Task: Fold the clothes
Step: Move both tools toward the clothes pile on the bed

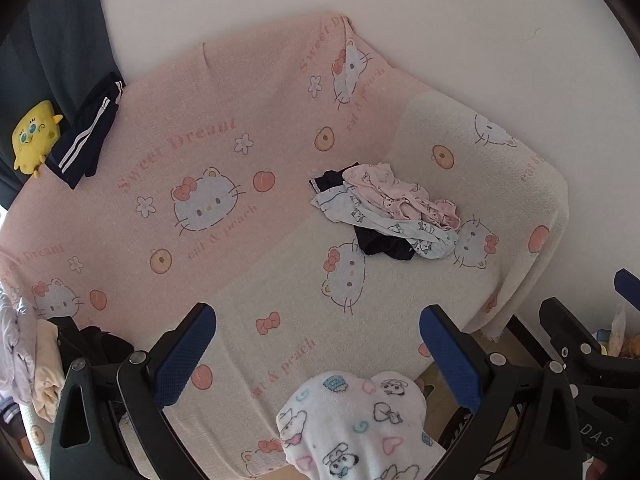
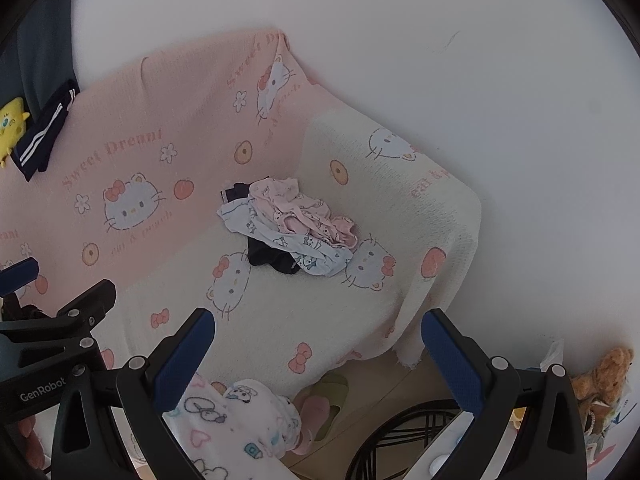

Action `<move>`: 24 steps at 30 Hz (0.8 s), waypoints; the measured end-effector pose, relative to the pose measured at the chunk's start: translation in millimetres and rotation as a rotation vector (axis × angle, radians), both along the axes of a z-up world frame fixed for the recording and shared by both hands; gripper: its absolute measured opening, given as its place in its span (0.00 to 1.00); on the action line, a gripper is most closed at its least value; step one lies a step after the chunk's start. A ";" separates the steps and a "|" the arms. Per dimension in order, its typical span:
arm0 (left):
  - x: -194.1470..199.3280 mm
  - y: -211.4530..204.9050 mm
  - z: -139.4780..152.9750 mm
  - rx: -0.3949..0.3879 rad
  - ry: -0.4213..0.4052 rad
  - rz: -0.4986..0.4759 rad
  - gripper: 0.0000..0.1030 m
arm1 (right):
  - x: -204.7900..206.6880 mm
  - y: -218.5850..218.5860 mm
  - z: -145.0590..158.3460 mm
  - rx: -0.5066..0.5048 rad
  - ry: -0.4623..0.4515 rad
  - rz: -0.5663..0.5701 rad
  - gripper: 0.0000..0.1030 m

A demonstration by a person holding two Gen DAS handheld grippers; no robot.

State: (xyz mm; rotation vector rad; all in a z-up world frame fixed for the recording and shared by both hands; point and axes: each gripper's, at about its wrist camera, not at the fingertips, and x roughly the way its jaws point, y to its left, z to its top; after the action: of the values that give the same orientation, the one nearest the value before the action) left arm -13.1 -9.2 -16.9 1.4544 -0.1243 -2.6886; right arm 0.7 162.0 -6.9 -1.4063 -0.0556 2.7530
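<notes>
Hovering well short of the work: left gripper [image 1: 318, 354] and right gripper [image 2: 318, 356] both tilted down toward the sofa, jaws spread wide and released, nothing between the blue pads on either side. Side by side too, with the right tool's black frame showing at the edge of the left wrist view, and the left one's at the edge of the right wrist view.

Lying ahead on the cream part of the seat, near the right armrest: small crumpled heap of clothes [image 1: 386, 210], pale pink printed piece on top, light blue printed piece under it, dark navy pieces poking out at the front and back. Dumped loose rather than stacked, so probably the unsorted lot waiting to be folded. Well apart from both grippers, untouched.

Draped over the whole sofa: pink-and-cream knitted throw with cat faces and peaches [image 1: 224, 128], likely there to give a clean flat bed for laying garments out. Open seat area between heap and grippers looks meant as the folding space.

Hanging over the backrest at far left: navy garment with white stripes [image 1: 86, 132], just beside a yellow plush chick [image 1: 34, 134]; kept away from the heap, whether finished or not cannot be told. At the left seat edge, more bunched cloth in lilac and cream [image 1: 28, 364], state unclear.

Filling the bottom of both views: white fleece with cartoon print [image 1: 356, 428], seemingly the person's own leg, not part of the laundry.

Next, by judgement: reaching forward to the top pink piece and lifting it clear of the tangle.
</notes>
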 end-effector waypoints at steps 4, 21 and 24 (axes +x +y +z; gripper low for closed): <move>-12.1 -4.5 -8.5 0.001 -0.015 0.005 1.00 | -13.7 -3.4 -9.3 0.001 -0.024 0.011 1.00; -84.5 -16.0 -53.4 0.012 -0.094 0.035 1.00 | -94.9 -9.8 -57.4 -0.030 -0.132 0.038 1.00; -97.0 -16.2 -61.7 0.016 -0.111 0.039 1.00 | -107.1 -8.2 -66.6 -0.030 -0.148 0.038 1.00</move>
State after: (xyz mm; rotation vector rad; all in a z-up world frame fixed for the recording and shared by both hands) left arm -110.1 -25.3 -78.6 1.5935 -0.0804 -2.5848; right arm -106.4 153.7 -73.5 -1.6309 -0.0469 2.6858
